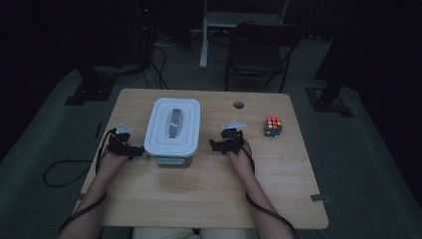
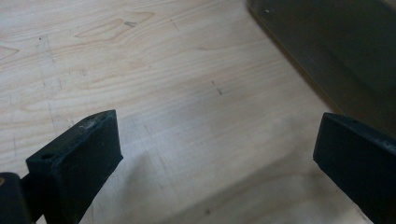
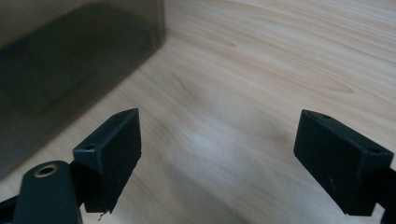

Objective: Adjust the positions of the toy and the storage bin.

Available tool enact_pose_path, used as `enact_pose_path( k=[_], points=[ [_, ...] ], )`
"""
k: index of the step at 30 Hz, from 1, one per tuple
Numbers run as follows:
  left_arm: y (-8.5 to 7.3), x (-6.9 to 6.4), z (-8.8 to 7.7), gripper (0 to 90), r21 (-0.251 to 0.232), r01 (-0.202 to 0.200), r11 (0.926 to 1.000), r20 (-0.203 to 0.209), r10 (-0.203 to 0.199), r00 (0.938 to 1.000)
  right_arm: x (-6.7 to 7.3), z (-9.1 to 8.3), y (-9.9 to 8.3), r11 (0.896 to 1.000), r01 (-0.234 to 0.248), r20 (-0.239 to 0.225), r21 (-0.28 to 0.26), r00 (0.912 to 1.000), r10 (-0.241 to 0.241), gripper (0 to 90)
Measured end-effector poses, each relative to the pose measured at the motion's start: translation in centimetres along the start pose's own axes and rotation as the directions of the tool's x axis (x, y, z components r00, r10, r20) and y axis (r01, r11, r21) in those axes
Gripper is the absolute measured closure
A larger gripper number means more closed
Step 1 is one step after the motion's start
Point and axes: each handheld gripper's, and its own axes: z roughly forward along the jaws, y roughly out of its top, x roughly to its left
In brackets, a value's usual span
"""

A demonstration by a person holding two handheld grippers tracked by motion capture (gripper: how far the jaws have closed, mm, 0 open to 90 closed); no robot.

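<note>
Container (image 1: 172, 130) sits between both wide-open, empty grippers, left (image 1: 135, 151) and right (image 1: 215, 145); the high view adds a puzzle cube (image 1: 272, 126) right of it.

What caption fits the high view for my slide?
Two open tools, left and right, flank a lidded white box; a puzzle cube sits apart.
</note>
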Motion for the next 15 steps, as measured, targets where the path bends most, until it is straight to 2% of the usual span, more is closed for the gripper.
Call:
enact_pose_path(
  k=[7,10,15],
  points=[
    [1.2,0.8,1.1,1.6,-0.001,0.025,0.9997,0.004,-0.025,0.9997,0.3,1.6,1.1,1.000,-0.015,0.037,-0.010,0.9992,0.015,14.8],
    [2.0,1.0,1.3,1.6,-0.007,0.022,0.9997,0.003,-0.022,0.9998,0.4,2.2,1.6,1.000,-0.025,0.049,-0.012,0.9985,0.026,14.8],
    [3.2,1.2,1.4,1.6,-0.025,0.021,0.9995,0.006,-0.021,0.9998,0.4,2.8,2.7,0.999,-0.043,0.043,-0.021,0.9981,0.044,13.9]
  ],
)
